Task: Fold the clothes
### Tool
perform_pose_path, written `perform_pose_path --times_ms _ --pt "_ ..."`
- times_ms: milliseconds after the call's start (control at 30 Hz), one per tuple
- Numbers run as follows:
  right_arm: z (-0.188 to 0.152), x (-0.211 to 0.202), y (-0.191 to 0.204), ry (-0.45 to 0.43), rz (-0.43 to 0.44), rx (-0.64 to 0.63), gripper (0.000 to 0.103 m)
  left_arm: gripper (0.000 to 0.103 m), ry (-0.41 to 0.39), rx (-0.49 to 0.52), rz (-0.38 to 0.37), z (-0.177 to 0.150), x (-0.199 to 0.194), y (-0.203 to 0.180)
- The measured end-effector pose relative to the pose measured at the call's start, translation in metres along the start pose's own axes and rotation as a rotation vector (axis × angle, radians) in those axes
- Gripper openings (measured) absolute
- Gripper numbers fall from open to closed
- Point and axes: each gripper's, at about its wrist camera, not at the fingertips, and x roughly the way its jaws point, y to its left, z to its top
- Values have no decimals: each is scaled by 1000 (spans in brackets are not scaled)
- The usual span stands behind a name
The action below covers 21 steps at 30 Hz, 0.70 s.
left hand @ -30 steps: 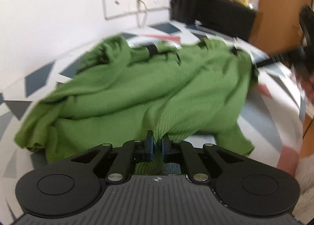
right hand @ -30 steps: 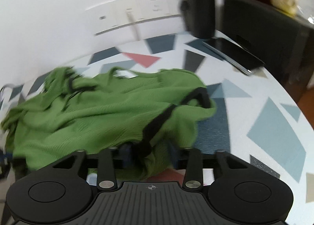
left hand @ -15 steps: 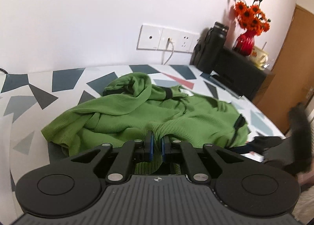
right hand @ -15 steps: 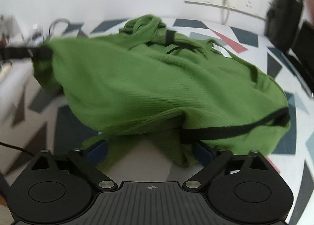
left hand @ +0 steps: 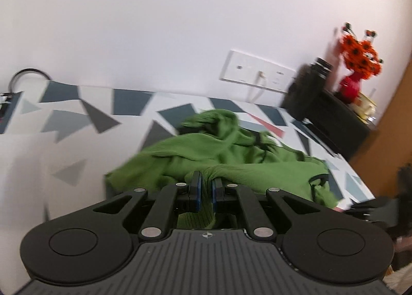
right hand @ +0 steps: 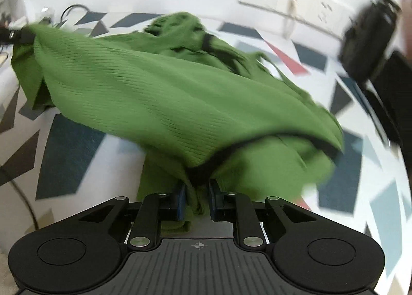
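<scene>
Table (left hand: pixel 64 140), white top with grey, dark blue and red triangle pattern, set against a white wall. Green ribbed knit garment (right hand: pixel 164 99) with black trim lies bunched across the table's middle, one part drawn taut and raised between the two grippers. Black cabinet (left hand: pixel 342 125) stands at the far right, carrying a red vase of orange flowers (left hand: pixel 358 63). White socket panel (left hand: pixel 257 73) on wall, cable plugged in. Left gripper (left hand: pixel 205 189): jaws nearly closed, pinching a fold of the garment. Right gripper (right hand: pixel 196 198): jaws narrowly parted, clamped on bunched fabric at the black-trimmed edge.
</scene>
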Motion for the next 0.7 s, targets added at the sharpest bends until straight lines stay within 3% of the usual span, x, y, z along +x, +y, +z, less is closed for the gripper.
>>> perform_pose_path --times_ms 33,100,200,300,400,467,567,700 --pt "-3 -4 -11 2 -13 20 15 8 2 -1 8 -1 0 2" --pt "-9 -13 -33 4 -84 69 1 8 5 -6 28 -4 -1 6" --pt "-16 -30 -84 -27 -220 231 1 8 42 -23 -15 -9 -2 9" --pt "-21 -48 -126 -56 -270 379 1 8 98 59 -47 -18 -2 -3" --pt "-22 -55 -122 -71 -124 382 16 8 117 64 -51 -26 -1 -8" --pt "-20 -52 -99 -77 -21 318 39 8 107 9 -55 -27 -1 -5" --pt "-11 -31 -57 -46 55 228 49 8 84 -49 -50 -24 -5 -1" --pt "-3 -4 -10 12 128 136 51 8 52 -61 -26 -19 -12 4"
